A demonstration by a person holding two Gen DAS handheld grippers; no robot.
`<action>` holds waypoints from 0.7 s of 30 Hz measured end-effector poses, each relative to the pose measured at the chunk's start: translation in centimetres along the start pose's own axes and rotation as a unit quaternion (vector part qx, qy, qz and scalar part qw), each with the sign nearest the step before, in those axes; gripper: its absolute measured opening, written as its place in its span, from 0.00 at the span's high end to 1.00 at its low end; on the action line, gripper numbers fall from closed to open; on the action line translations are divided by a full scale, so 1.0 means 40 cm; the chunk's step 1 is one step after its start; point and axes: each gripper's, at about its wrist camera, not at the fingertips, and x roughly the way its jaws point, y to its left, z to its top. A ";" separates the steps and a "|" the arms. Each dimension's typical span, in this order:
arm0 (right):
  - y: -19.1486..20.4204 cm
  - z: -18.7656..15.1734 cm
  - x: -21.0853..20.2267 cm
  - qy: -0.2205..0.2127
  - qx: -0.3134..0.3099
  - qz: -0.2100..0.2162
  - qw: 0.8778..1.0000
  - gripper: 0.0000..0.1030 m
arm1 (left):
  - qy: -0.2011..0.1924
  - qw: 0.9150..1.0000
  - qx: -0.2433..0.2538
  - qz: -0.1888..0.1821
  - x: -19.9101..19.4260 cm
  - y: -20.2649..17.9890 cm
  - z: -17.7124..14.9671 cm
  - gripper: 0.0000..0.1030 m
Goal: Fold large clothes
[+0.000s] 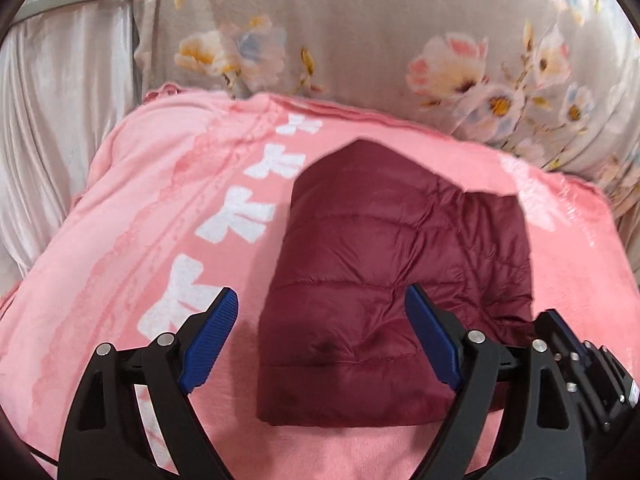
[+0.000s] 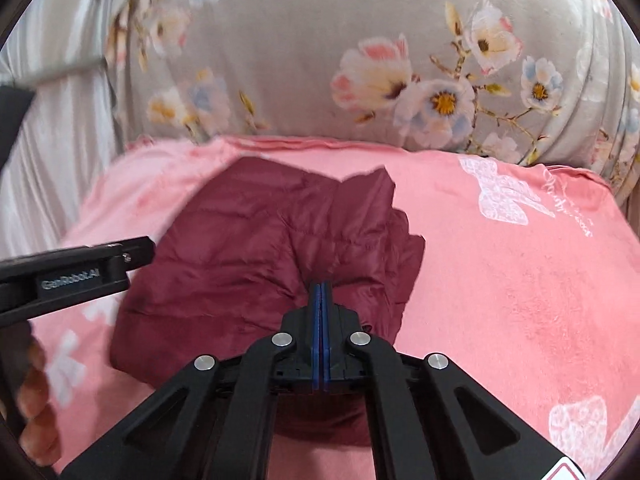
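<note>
A dark red quilted jacket [image 1: 360, 240] lies folded into a compact block on a pink blanket [image 1: 140, 200]. My left gripper [image 1: 320, 292] hovers over the jacket's near edge, open wide, with the blue pads [image 1: 212, 340] clear of the fabric. In the right wrist view the jacket [image 2: 248, 248] spreads ahead with a creased right edge. My right gripper [image 2: 320, 286] is shut, its blue pads pressed together above a pucker in the jacket, and no cloth shows between them. One black finger of the left gripper [image 2: 80, 272] reaches in from the left.
The pink blanket [image 2: 500, 280] with white bow prints covers the surface around the jacket. Grey floral bedding [image 2: 300, 40] rises behind it. Pale satin fabric [image 1: 52, 120] hangs at the left. A person's hand [image 2: 36, 400] shows at the lower left edge.
</note>
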 end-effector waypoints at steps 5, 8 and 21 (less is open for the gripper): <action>-0.029 -0.042 0.056 0.028 0.008 -0.019 0.999 1.00 | 0.032 0.999 0.002 0.007 0.066 -0.017 -0.032 0.23; -0.042 -0.068 0.080 0.039 0.013 -0.019 0.999 1.00 | 0.048 0.999 0.008 0.004 0.100 -0.026 -0.055 0.23; -0.066 -0.094 0.128 0.081 0.030 -0.005 0.996 1.00 | 0.023 0.999 0.035 0.025 0.138 -0.056 -0.116 0.19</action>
